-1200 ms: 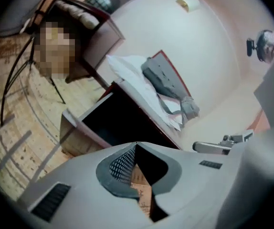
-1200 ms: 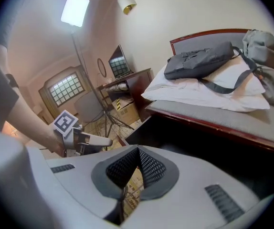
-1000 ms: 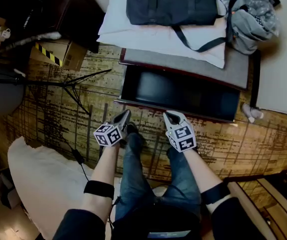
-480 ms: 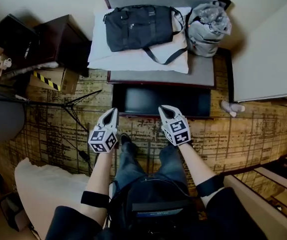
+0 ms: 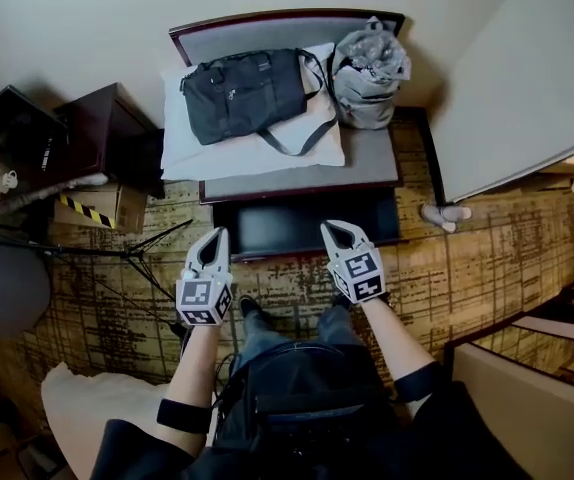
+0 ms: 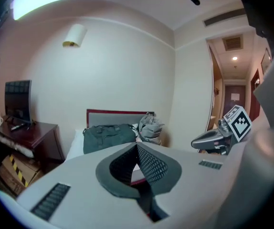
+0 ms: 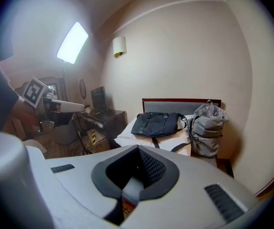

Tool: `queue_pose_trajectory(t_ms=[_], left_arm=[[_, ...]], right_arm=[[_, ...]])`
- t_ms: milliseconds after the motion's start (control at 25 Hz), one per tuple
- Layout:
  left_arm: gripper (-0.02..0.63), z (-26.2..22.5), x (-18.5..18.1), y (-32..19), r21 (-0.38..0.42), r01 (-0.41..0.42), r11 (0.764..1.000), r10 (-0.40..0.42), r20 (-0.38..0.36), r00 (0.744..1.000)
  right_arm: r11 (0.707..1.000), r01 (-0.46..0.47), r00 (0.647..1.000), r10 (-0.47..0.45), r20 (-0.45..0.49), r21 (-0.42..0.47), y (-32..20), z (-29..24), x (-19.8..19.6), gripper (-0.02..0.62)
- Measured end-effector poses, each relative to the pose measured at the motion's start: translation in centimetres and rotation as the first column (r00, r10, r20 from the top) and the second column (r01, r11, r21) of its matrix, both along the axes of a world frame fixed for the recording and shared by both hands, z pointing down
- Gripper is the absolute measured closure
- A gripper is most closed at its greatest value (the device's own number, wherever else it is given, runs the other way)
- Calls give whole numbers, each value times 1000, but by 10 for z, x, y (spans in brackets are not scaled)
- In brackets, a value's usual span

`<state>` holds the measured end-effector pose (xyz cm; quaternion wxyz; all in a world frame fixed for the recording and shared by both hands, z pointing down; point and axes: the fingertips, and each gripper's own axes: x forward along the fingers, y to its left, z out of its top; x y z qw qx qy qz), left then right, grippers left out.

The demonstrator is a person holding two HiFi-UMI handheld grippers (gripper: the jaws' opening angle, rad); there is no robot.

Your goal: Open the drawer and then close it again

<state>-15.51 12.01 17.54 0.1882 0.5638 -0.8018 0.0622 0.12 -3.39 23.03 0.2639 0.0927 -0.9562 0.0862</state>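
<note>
Here we hold both forearms forward, left gripper (image 5: 216, 236) and right gripper (image 5: 330, 230) side by side, jaws pressed together on nothing. The drawer (image 5: 307, 225) lies pulled out at twelve o'clock.

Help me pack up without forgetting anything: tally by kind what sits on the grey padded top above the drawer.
Bags: 2 (dark duffel, grey backpack)
Pillows: 1 (white pillow, under the duffel)
Total: 3
</note>
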Motion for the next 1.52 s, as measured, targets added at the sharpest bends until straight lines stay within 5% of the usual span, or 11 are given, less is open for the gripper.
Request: queue_pose_trajectory(t_ms=[240,920,1520], left_arm=[[603,-23,33,-9,-4,-105,994,105,69,992],[603,-37,75,-18,41,-150,988,147,67,987],[603,-12,111,-44,-33,-292,956,293,52,955]], right_arm=[[997,-72,997,70,43,42,-15,-29,24,592],[987,-157,987,155,48,39,-25,-31,83,592],[988,-140,987,133,-94,-70,16,53,109,592]])
